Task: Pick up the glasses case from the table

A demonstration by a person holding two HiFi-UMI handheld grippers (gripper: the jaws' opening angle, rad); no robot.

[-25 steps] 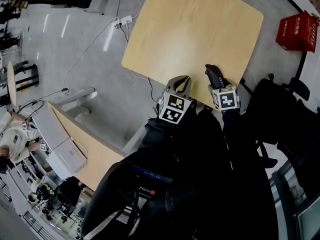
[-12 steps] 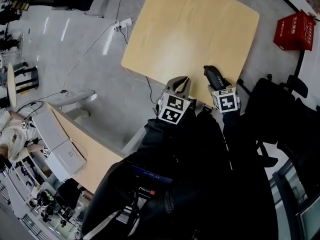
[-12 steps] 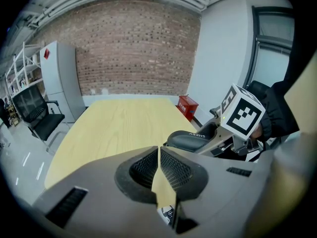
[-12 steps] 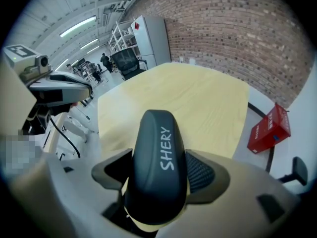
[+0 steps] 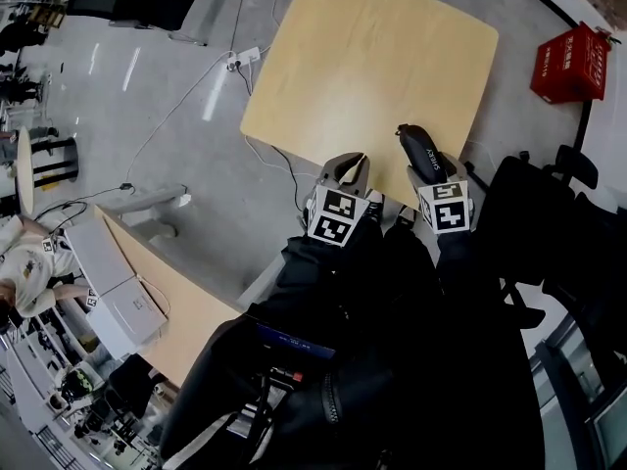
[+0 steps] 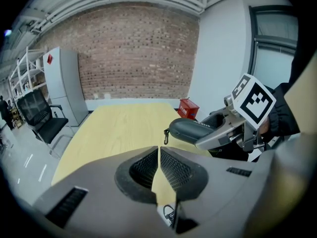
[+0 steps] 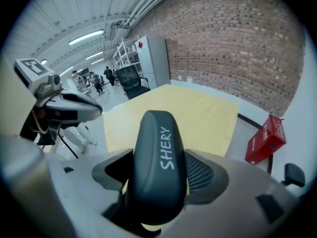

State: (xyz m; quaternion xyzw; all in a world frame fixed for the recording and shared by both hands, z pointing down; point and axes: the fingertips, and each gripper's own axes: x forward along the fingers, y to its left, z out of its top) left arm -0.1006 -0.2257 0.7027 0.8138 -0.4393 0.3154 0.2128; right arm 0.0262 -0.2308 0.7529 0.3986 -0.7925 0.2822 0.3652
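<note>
The dark grey glasses case (image 5: pixel 417 148), printed SHERY in white, hangs above the near edge of the light wooden table (image 5: pixel 372 57). My right gripper (image 5: pixel 429 167) is shut on it, and its jaws are closing a little tighter around it. In the right gripper view the case (image 7: pixel 159 152) stands lengthwise between the ribbed pads (image 7: pixel 200 173), pointing away from me. My left gripper (image 5: pixel 347 168) hovers just left of it, shut with nothing between its pads (image 6: pixel 171 168). From the left gripper view the case (image 6: pixel 192 130) shows at the right, off the tabletop.
A red box (image 5: pixel 565 64) sits on the floor beyond the table's right corner. A black office chair (image 5: pixel 549 213) stands close on my right. A power strip with cables (image 5: pixel 245 59) lies on the floor to the left, and another table (image 5: pixel 157 292) stands lower left.
My right gripper has risen with the glasses case, lifting it off the table. The left gripper has come up slightly too and stays shut.
</note>
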